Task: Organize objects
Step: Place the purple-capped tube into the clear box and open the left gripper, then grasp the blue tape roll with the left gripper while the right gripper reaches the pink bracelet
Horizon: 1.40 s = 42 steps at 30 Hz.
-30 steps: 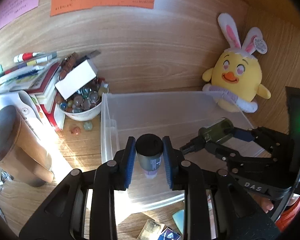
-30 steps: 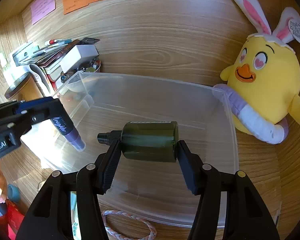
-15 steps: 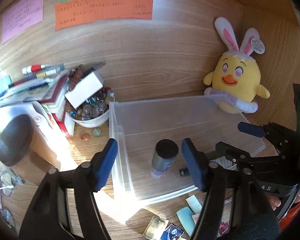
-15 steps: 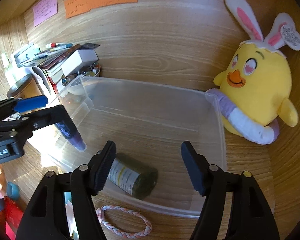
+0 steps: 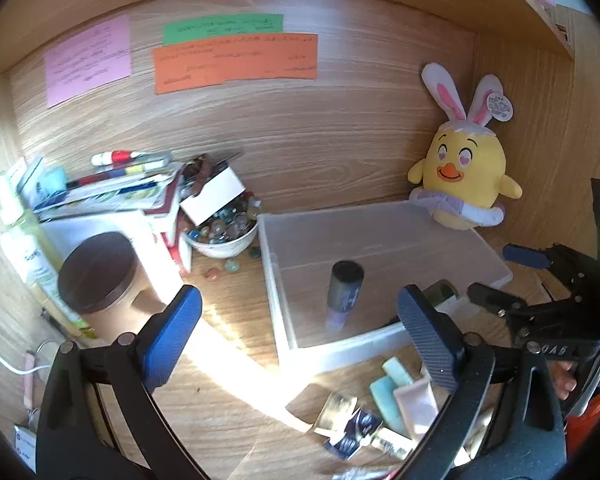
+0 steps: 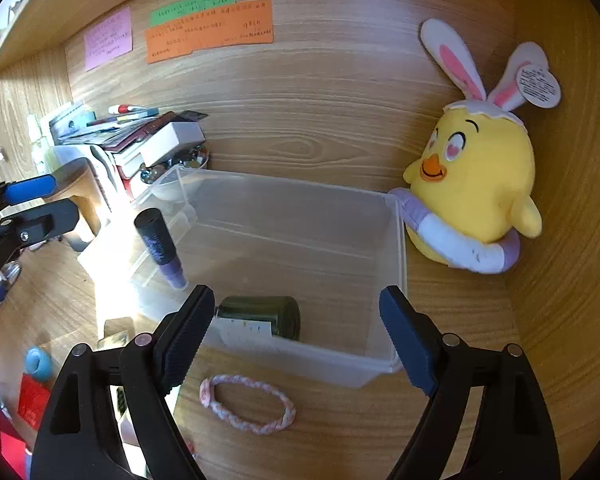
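**Two bottles in the bin, both tongs letting go**

The dark-capped tube [image 5: 345, 293] stands inside the clear bin [image 5: 384, 216], near its left wall, cap up and purple base down, so its long axis is close to vertical with a slight lean. That looks like a deliberate upright set-down. The green bottle [image 6: 265, 317] lies on its side against the bin's near wall, label up, its long axis running along that wall. Its flat base faces right in the right wrist view; the neck end is hidden behind a tong finger.

The left tongs [image 5: 300, 332] are opening wide with nothing pressed between the pads; the tube is beyond them, untouched. The right tongs [image 6: 296, 336] are also opening, clear of the green bottle.

On the bench outside the bin, a pink braided bracelet [image 6: 247, 403] and a scatter of small packets [image 5: 374, 412] lie near the front wall, probably next to be sorted.
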### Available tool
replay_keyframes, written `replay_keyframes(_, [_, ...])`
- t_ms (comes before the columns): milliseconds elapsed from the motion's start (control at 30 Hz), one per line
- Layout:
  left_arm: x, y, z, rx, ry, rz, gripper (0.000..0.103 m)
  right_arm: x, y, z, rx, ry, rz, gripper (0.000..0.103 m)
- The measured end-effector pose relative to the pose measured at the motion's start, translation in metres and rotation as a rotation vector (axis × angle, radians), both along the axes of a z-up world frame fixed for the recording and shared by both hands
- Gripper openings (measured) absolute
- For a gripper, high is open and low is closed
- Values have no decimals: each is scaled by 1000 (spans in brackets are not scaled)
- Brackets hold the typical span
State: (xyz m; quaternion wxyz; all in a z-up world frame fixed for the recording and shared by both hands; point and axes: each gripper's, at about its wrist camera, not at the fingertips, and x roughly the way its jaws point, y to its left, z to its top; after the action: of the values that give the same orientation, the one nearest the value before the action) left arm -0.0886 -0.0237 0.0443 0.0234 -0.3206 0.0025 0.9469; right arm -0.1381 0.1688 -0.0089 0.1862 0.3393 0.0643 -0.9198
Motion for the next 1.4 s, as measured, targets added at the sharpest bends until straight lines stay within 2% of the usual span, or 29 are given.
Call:
replay_keyframes(233, [27,-18,-15,4,-52,32,99,19,8,-6,-24,-13,4,83])
replay_keyframes(533, [65,-37,-50,-1,-135,86,99,27,12,-32,-23,-95,9,85])
replay_keyframes(733, [77,-50,-89,40,-251,121,99,28,14,-47,-16,-152,5,85])
replay_keyframes(933, [89,-66,-114,134,-337,152,99,30,11,-54,18,-180,8,85])
replay_keyframes(1133, [103,-56,-117,78,-327,127,99,27,3,-65,40,-210,13,85])
replay_keyframes(1167, [104,-56,-116,79,-324,126,98,27,3,-67,40,-215,12,85])
replay_keyframes(1233, [106,-57,-117,92,-323,121,90,24,1,-71,44,-237,12,85])
replay_keyframes(1300, [107,-57,-115,71,-316,125,79,22,0,-72,42,-246,22,85])
replay_keyframes(1400, [111,-58,-114,64,-305,130,70,20,-5,-73,53,-251,36,86])
